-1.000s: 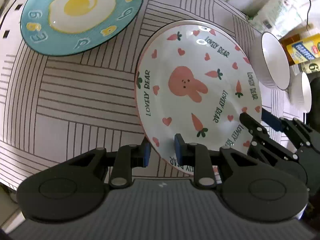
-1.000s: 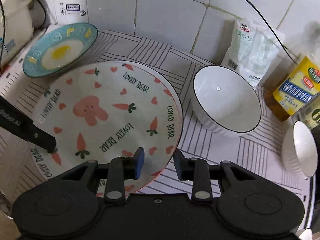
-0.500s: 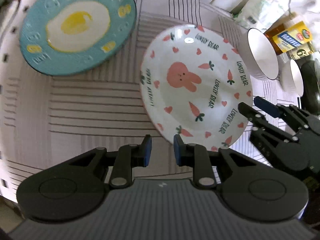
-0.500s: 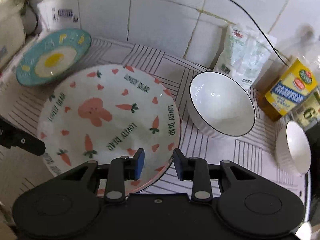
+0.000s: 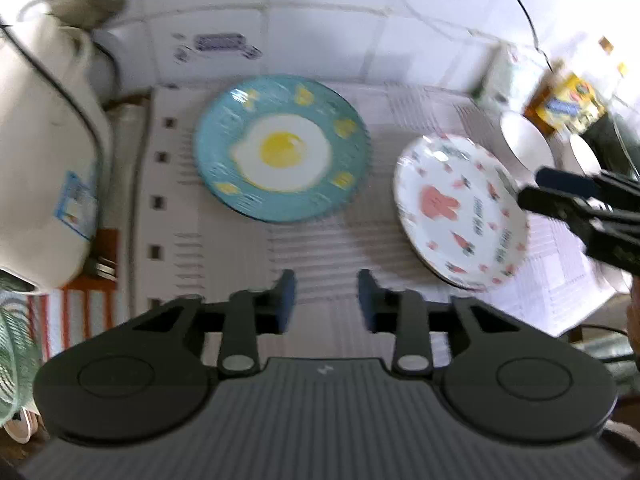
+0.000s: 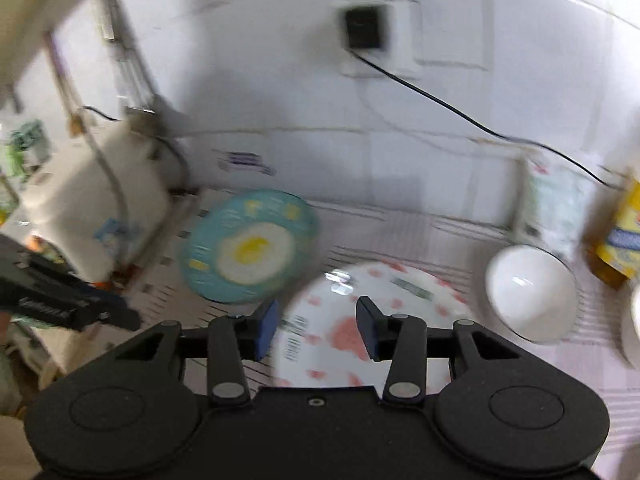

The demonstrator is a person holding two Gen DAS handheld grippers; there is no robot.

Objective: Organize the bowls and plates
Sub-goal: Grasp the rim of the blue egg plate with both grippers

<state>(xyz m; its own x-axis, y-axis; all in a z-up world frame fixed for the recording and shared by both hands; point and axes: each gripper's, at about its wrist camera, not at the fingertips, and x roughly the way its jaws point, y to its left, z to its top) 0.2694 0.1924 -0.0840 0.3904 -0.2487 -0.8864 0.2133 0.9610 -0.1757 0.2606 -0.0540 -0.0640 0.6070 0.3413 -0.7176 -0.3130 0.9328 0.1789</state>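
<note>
Two plates are lying on the striped mat [image 5: 328,248] that is covering the counter, near each other but not touching. The teal plate [image 5: 280,148] is sitting toward the tiled wall, round, with a fried egg painted at its centre, white around a yellow yolk, and yellow marks circling its rim. The white plate [image 5: 460,212] is resting to its right in the left wrist view, showing a pink rabbit in the middle with small red hearts, carrots and dark lettering around it; motion blur is softening the print. Beyond it a larger white bowl [image 6: 532,292] is standing on the mat, and a smaller white bowl [image 5: 586,156] is sitting just past that at the frame's edge. The left gripper [image 5: 326,300] is hovering above bare mat, its jaws opening and nothing between them. The right gripper [image 6: 316,326] is hanging over the white plate's near side, its jaws also opening, empty, clear of the plate.
</note>
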